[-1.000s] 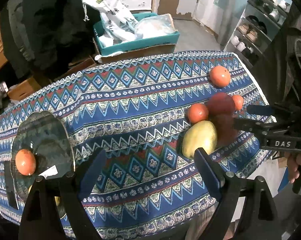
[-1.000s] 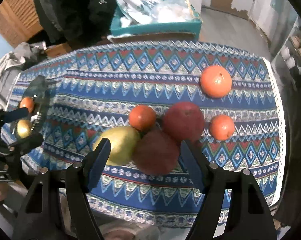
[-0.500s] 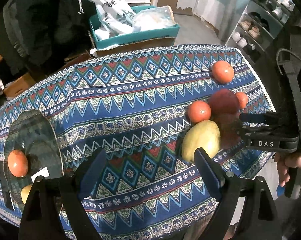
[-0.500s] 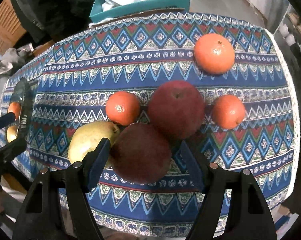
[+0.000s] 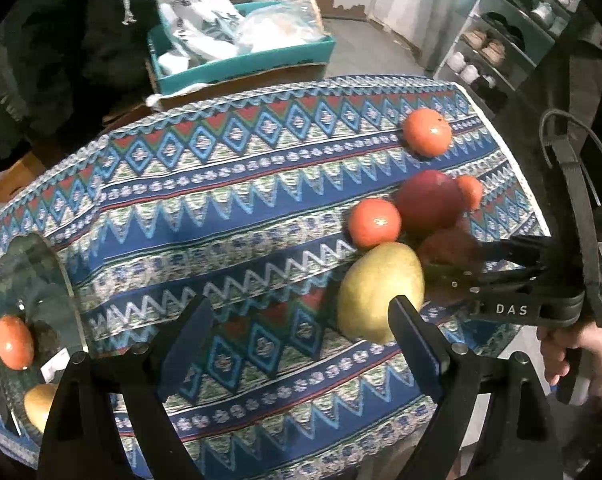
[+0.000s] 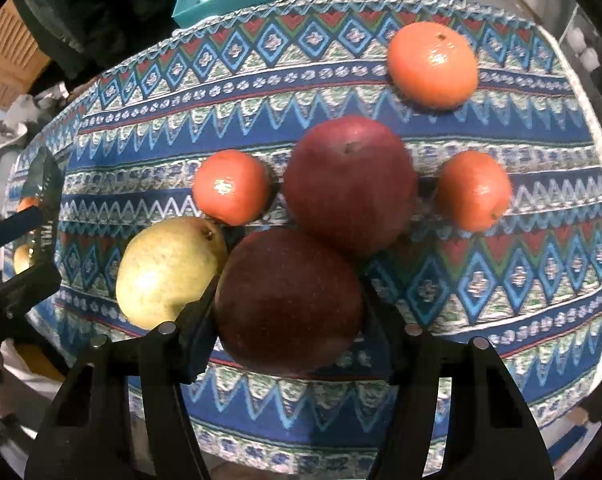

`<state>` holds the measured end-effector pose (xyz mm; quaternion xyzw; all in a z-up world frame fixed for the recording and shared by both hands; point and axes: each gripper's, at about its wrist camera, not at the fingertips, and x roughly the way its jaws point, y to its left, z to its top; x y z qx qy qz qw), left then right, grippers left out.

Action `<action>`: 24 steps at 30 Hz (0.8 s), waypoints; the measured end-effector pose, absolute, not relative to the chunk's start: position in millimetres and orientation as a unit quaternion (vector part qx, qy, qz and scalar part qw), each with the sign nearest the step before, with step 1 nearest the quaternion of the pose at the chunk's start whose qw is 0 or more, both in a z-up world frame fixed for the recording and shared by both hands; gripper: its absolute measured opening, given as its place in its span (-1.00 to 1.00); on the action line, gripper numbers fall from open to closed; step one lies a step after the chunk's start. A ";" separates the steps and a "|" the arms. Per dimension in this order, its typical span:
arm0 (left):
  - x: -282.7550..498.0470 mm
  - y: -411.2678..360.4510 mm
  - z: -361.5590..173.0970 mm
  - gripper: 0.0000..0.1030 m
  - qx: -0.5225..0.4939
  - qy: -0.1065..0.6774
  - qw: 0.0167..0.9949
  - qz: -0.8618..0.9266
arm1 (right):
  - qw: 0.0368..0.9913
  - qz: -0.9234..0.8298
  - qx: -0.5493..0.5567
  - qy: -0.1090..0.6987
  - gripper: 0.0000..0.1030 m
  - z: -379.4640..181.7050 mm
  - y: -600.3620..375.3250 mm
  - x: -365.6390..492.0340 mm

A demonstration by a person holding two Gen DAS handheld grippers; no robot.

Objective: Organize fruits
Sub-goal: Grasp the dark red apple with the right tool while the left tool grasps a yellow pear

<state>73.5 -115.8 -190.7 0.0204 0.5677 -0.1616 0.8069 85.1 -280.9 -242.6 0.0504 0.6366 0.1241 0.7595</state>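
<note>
So the right gripper (image 6: 287, 312) had its jaws spread apart around the near dark red apple (image 6: 288, 300), one finger on each side of it. Couldn't tell if the pads were actually touching the skin or just sitting beside it, so I wouldn't call it clamped. That apple sat on the bench (image 6: 501, 280) with its busy blue zigzag cloth, near the front edge, pressed up against a second red apple (image 6: 349, 184) right behind it. A yellow-green pear (image 6: 169, 270) lay just to the left, touching or nearly touching the left finger. A small orange (image 6: 232, 187) was behind the pear, another small orange (image 6: 473, 190) sat right of the back apple, and a bigger orange (image 6: 433, 65) was further back, apart from the cluster.

The left gripper (image 5: 301, 328) hovered over the cloth with jaws wide apart and nothing between them. From its camera the pear (image 5: 381, 290) was just past its right finger, and the right gripper (image 5: 461, 262) came in from the side onto the near apple (image 5: 447, 246).

Far left of the bench was a glass plate (image 5: 41, 276) with an orange (image 5: 13, 342) on it and a yellowish fruit (image 5: 41, 402) at its near edge. A teal box (image 5: 245, 62) stuffed with plastic bags sat behind the bench.
</note>
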 end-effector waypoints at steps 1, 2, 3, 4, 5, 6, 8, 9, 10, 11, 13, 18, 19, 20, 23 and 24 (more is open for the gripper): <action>73.6 -119.3 -191.3 0.76 0.019 0.569 0.805 -0.167 | 0.761 0.120 0.048 0.636 0.22 -241.1 -284.5 84.1; 73.7 -122.3 -191.7 0.76 0.018 0.570 0.804 -0.172 | 0.762 0.115 0.047 0.635 0.22 -239.7 -288.6 82.8; 73.6 -125.6 -192.4 0.75 0.017 0.571 0.802 -0.177 | 0.764 0.111 0.046 0.634 0.22 -237.9 -293.5 81.2; 73.5 -130.2 -193.5 0.75 0.018 0.572 0.799 -0.182 | 0.766 0.106 0.043 0.633 0.22 -236.0 -297.4 79.6; 73.5 -133.8 -194.5 0.75 0.019 0.574 0.798 -0.185 | 0.768 0.102 0.041 0.631 0.22 -234.5 -300.9 79.0; 73.4 -137.8 -195.5 0.76 0.020 0.575 0.796 -0.189 | 0.770 0.097 0.037 0.629 0.22 -232.8 -304.0 77.8; 73.5 -147.7 -197.8 0.76 0.023 0.577 0.792 -0.198 | 0.774 0.091 0.029 0.626 0.22 -230.4 -308.4 75.4; 73.8 -151.1 -198.5 0.75 0.023 0.578 0.790 -0.201 | 0.775 0.088 0.027 0.626 0.22 -230.0 -310.7 74.2; 74.1 -155.8 -199.7 0.76 0.023 0.580 0.788 -0.205 | 0.775 0.087 0.027 0.626 0.22 -230.2 -312.3 73.3; 74.3 -160.8 -200.9 0.75 0.023 0.582 0.786 -0.209 | 0.774 0.087 0.029 0.626 0.22 -230.9 -314.3 72.5; 75.3 -170.9 -202.9 0.75 0.022 0.586 0.781 -0.216 | 0.776 0.081 0.025 0.626 0.22 -232.0 -317.5 71.4; 79.9 -193.0 -212.2 0.75 0.027 0.596 0.769 -0.228 | 0.773 0.071 0.015 0.630 0.22 -238.4 -325.2 71.6; 80.6 -195.5 -214.6 0.76 0.028 0.599 0.766 -0.230 | 0.771 0.072 0.019 0.632 0.22 -240.9 -326.8 71.3; 81.4 -198.9 -217.9 0.75 0.029 0.604 0.762 -0.233 | 0.773 0.073 0.022 0.630 0.22 -241.3 -327.7 71.3; 82.0 -206.2 -229.1 0.75 0.043 0.615 0.753 -0.230 | 0.772 0.076 0.035 0.630 0.22 -242.1 -332.9 70.9; 82.4 -207.7 -232.6 0.76 0.048 0.617 0.752 -0.229 | 0.772 0.076 0.037 0.630 0.22 -242.0 -333.6 70.8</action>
